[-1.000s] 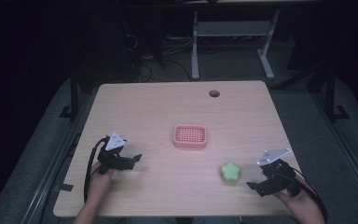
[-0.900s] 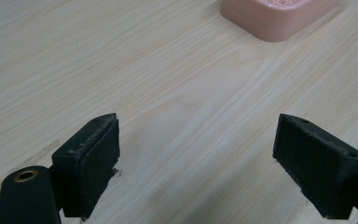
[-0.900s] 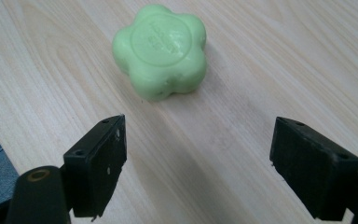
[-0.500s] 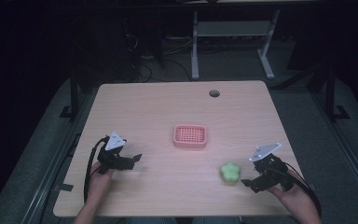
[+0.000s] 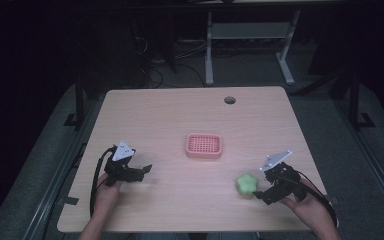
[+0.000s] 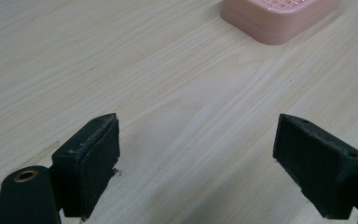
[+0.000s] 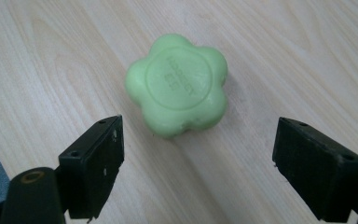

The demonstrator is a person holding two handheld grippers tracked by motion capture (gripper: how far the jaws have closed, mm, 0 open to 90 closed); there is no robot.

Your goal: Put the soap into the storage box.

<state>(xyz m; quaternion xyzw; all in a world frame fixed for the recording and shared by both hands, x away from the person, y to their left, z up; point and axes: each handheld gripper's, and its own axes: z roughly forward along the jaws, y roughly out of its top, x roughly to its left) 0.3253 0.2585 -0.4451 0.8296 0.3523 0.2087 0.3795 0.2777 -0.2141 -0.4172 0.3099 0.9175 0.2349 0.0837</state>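
With jaws spread wide, the right gripper (image 7: 198, 161) faces the green soap (image 7: 178, 84) at 12 o'clock; its rounded lobes could slip sideways under an off-centre pinch.

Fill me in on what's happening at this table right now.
A person sits at a wooden table with a tool in each hand. The right tool is open and lined up on a green flower-shaped soap, which lies on the wood just ahead of its jaws, not yet gripped. The left tool is open over bare wood. A pink slotted dish sits mid-table with nothing in it.
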